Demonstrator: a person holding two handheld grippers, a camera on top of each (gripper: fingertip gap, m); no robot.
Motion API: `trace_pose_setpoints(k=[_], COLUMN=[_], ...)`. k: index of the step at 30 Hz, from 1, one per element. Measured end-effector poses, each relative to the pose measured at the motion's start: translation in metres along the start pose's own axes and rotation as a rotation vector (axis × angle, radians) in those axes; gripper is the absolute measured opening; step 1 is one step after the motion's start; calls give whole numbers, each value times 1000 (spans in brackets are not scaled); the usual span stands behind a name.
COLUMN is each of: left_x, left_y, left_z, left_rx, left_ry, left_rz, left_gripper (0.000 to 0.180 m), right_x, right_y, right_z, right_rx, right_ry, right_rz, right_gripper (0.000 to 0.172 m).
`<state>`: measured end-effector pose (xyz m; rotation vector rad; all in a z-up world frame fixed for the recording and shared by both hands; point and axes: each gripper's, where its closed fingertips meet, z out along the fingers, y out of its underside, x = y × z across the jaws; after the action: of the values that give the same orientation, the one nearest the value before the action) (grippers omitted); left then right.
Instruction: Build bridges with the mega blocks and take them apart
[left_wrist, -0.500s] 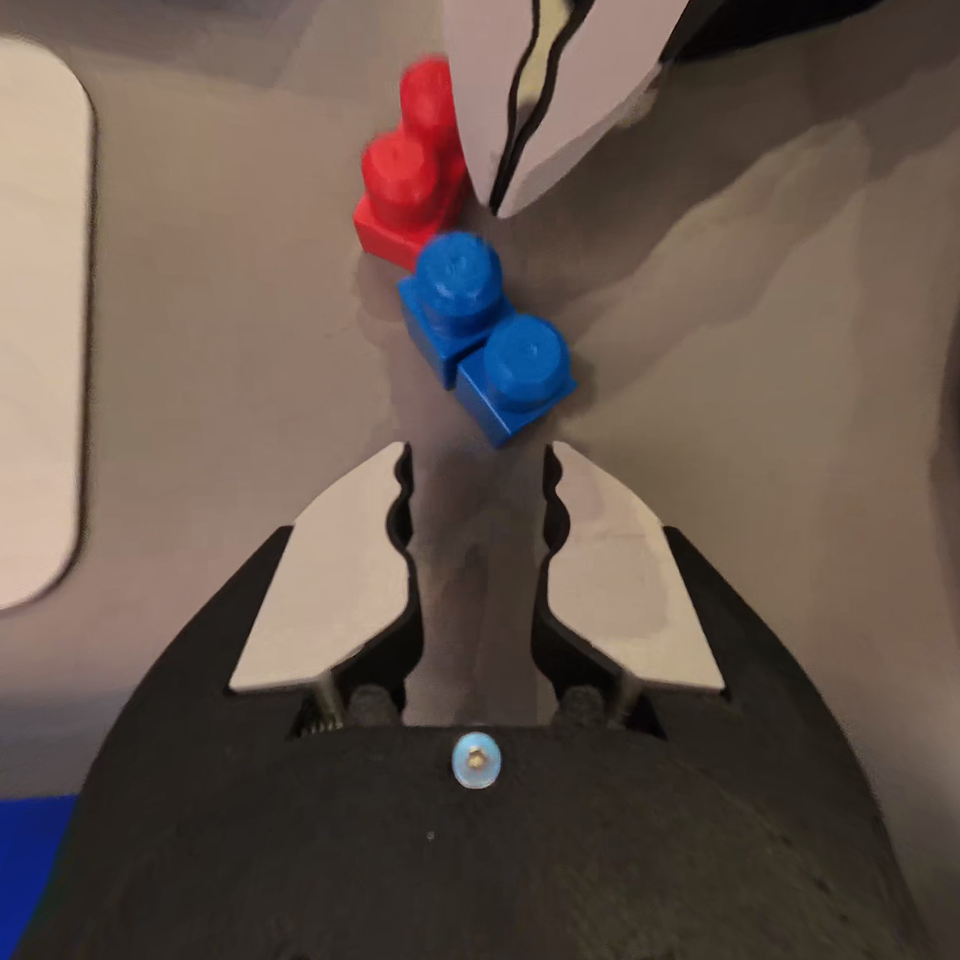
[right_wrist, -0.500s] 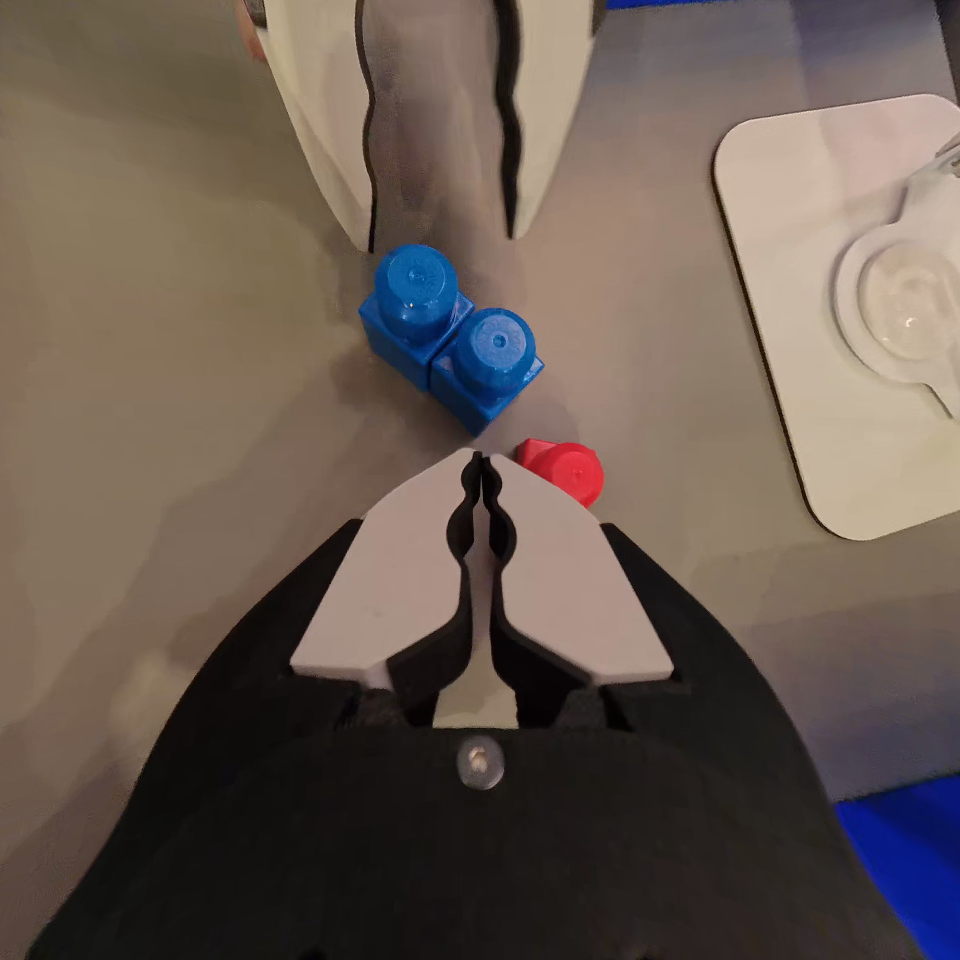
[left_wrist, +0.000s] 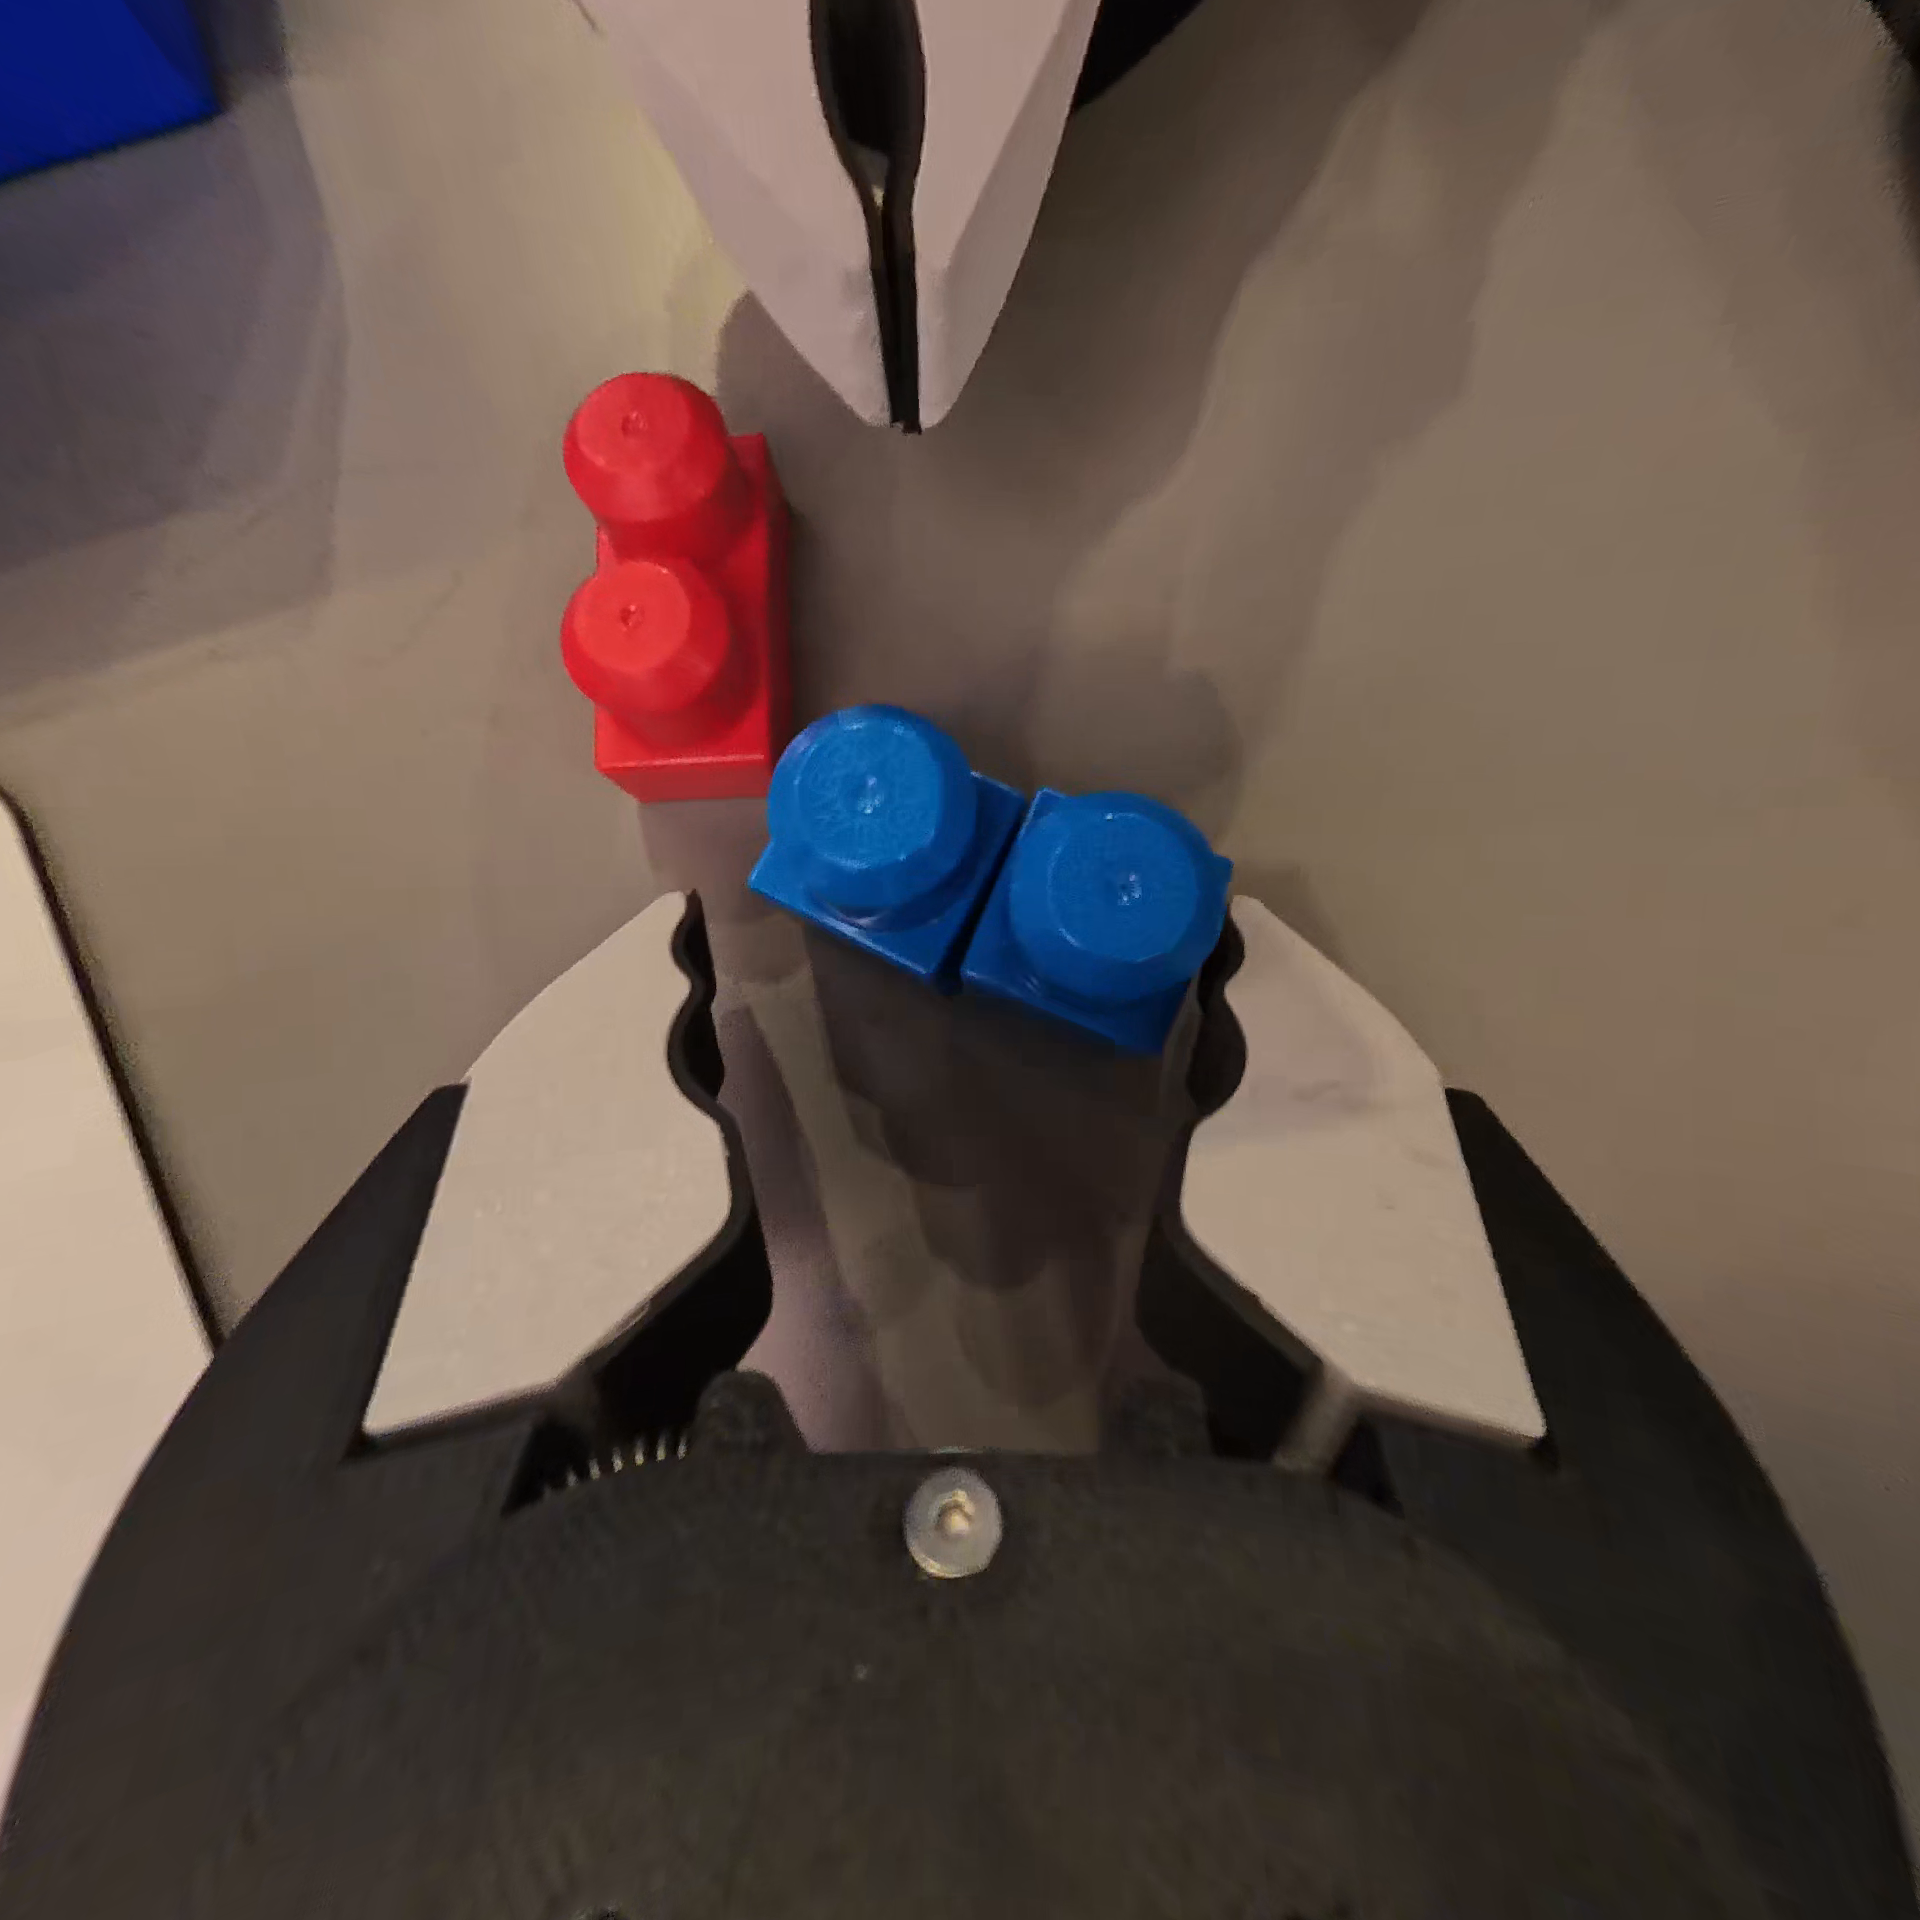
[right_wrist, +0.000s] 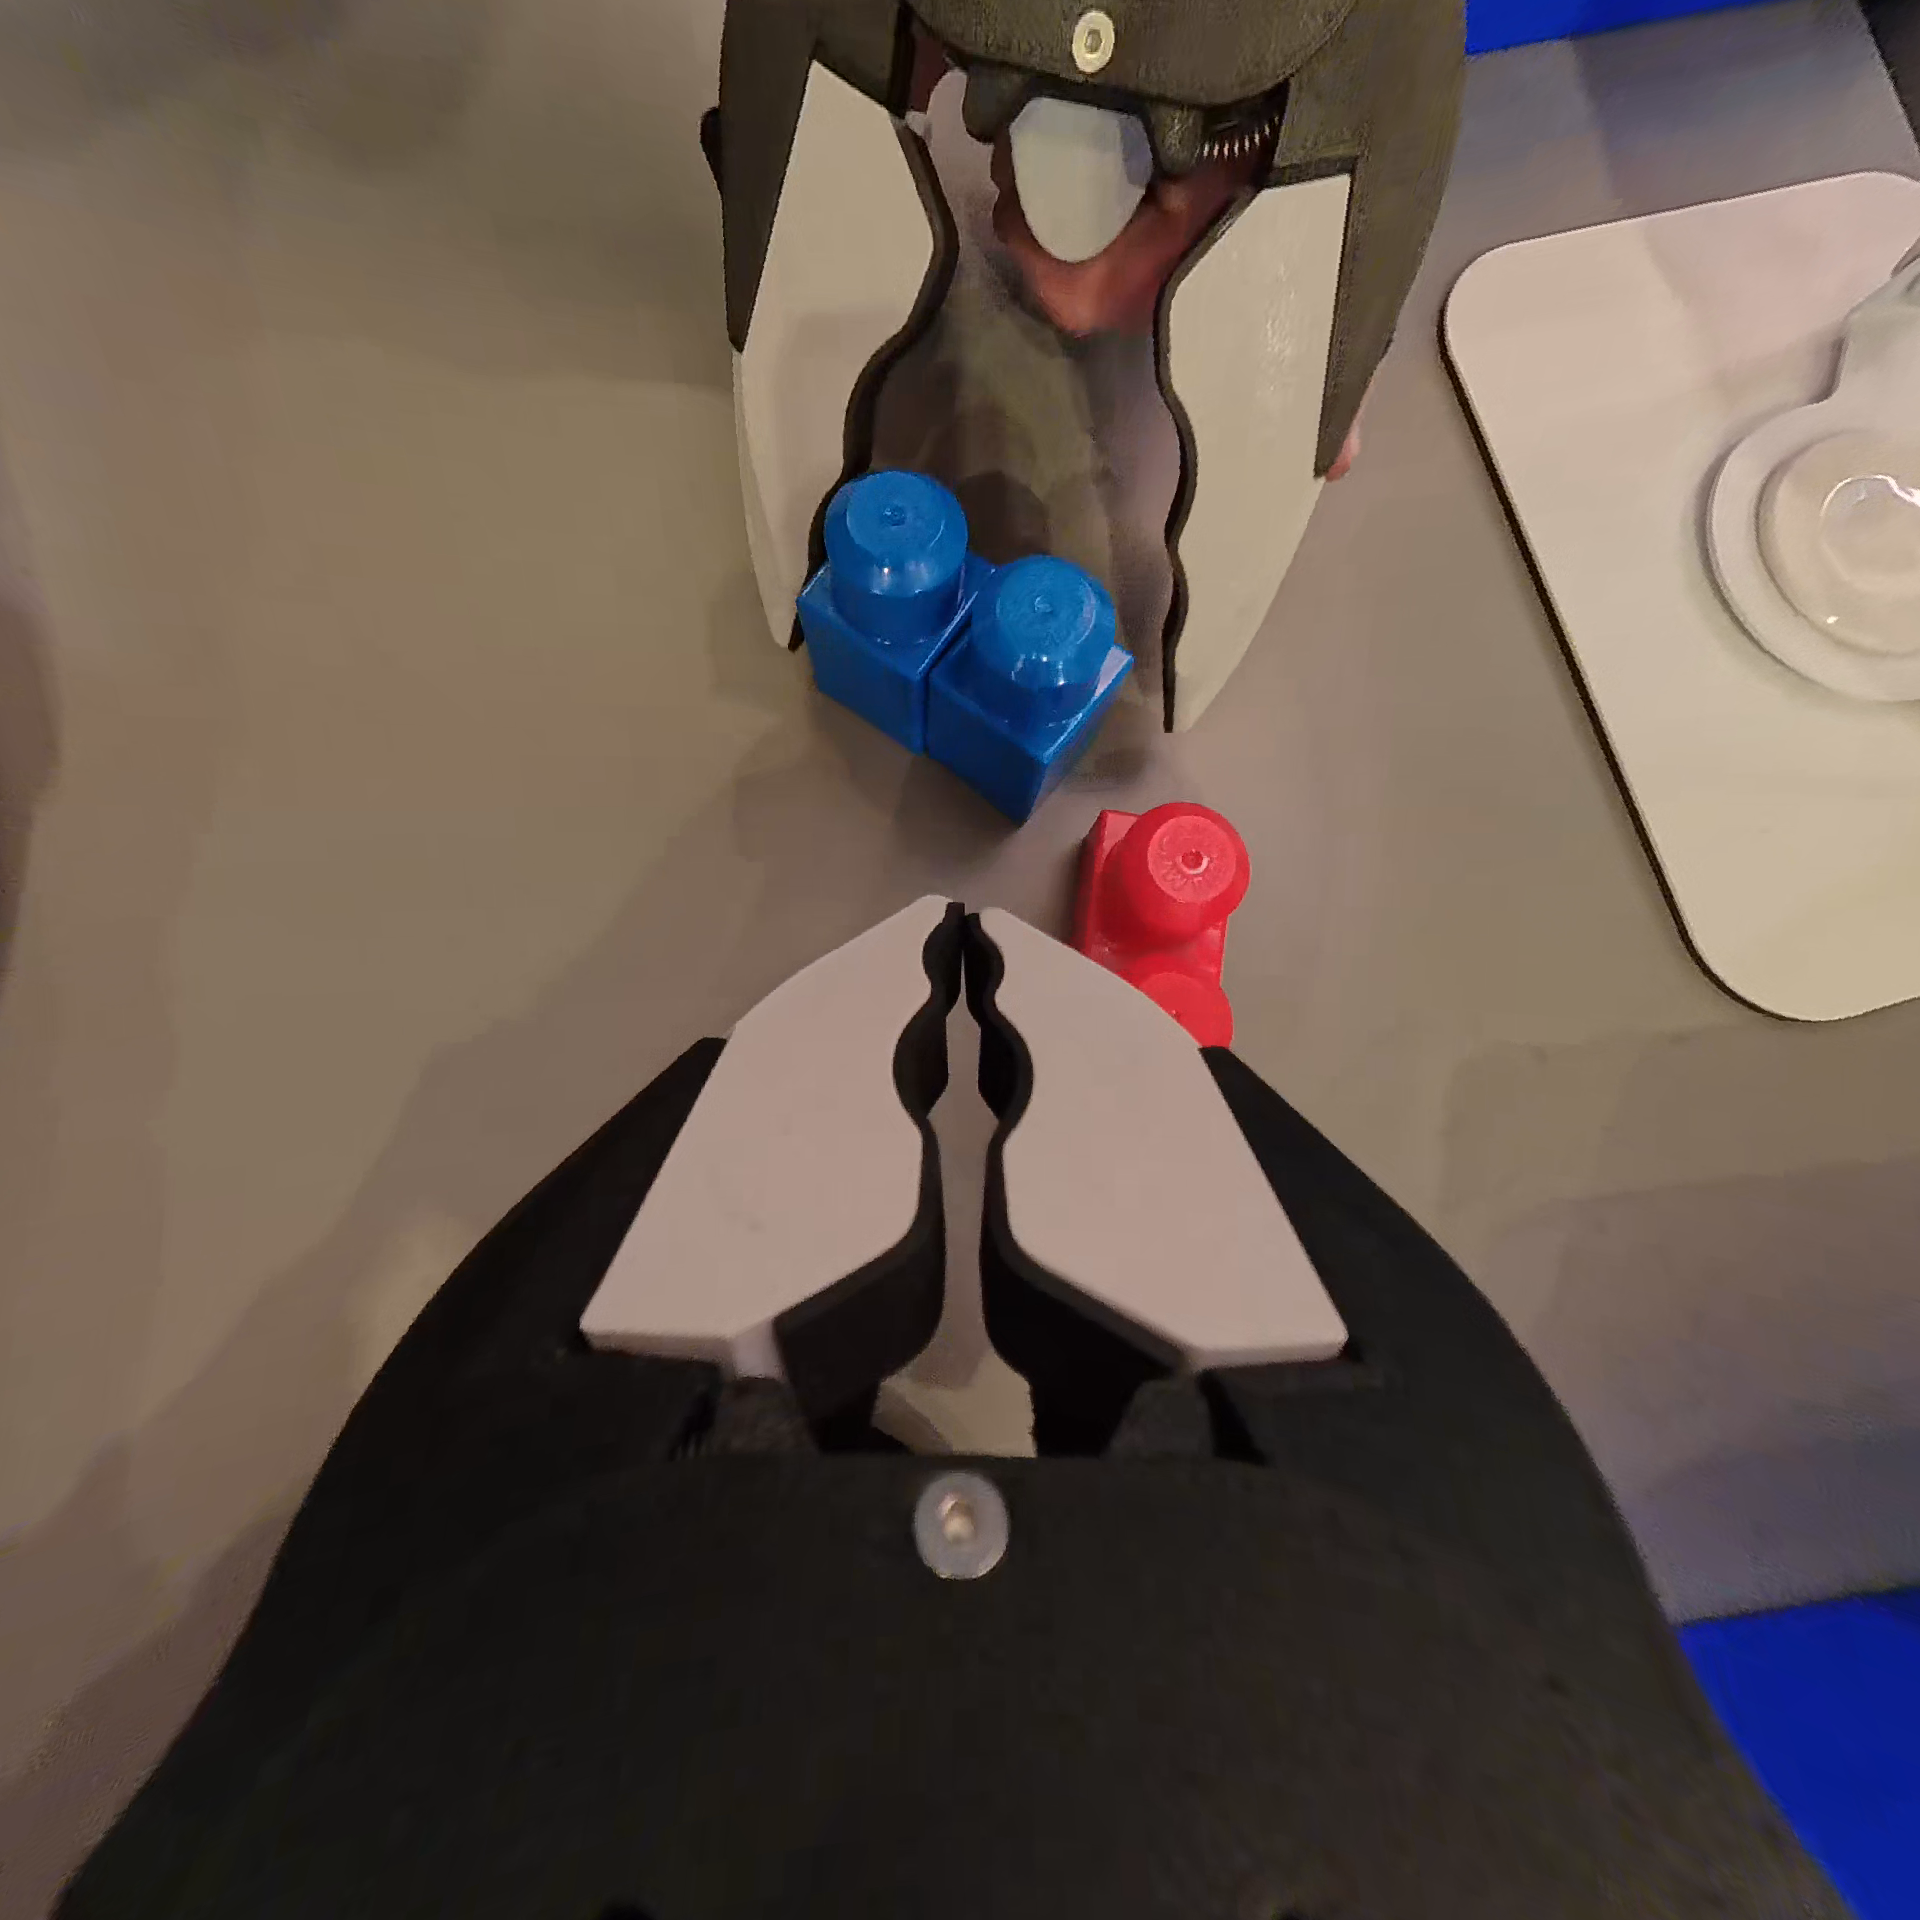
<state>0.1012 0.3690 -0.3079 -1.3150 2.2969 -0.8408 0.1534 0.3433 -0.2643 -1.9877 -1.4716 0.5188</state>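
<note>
Two blue single-stud blocks (left_wrist: 873, 831) (left_wrist: 1112, 914) stand side by side on the grey table. My left gripper (left_wrist: 961, 914) is open wide around them. Its right finger (left_wrist: 1309, 997) is against the right blue block, and its left finger (left_wrist: 603, 997) stands apart from the left one. A red two-stud block (left_wrist: 675, 592) lies just beyond them. My right gripper (right_wrist: 961, 909) is shut and empty, with the red block (right_wrist: 1164, 914) beside its right finger. The right wrist view shows the blue blocks (right_wrist: 966, 655) between the left gripper's fingers (right_wrist: 769, 499).
A white rounded board (right_wrist: 1621, 727) with a clear glass piece (right_wrist: 1849, 540) on it lies to the right in the right wrist view; it also shows at the left edge of the left wrist view (left_wrist: 73, 1143). A blue object (left_wrist: 94, 83) sits at the far left. The red block (right_wrist: 1164, 914) lies around 4 cm away from my right fingertips.
My left gripper has opened wider and moved forward, so the two blue blocks now stand between its fingertips. My right gripper has stayed shut.
</note>
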Motion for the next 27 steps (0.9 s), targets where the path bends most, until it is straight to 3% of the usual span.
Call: trace_pose_setpoints(k=[3, 9, 13, 22, 25, 27], left_x=[5, 11, 13, 21, 21, 24], left_y=[-5, -16, -16, -19, -20, -19], left_z=[4, 5, 5, 15, 16, 17], left_rx=[21, 104, 85, 34, 37, 15], left_ry=[31, 13, -16, -78, -6, 56], left_rz=[-13, -69, -100, -80, -29, 3], left_gripper=[77, 76, 76, 107, 107, 97], right_x=[2, 2, 0, -4, -5, -5], right_y=[1, -3, -2, -5, -6, -5], right_z=[-1, -2, 3, 14, 13, 11], right_rx=[6, 8, -12, -22, -22, -16], right_ry=[1, -8, -15, -20, -24, -31], right_rz=[-2, -8, 5, 3, 2, 9], right_gripper=[0, 0, 0, 0, 0, 0])
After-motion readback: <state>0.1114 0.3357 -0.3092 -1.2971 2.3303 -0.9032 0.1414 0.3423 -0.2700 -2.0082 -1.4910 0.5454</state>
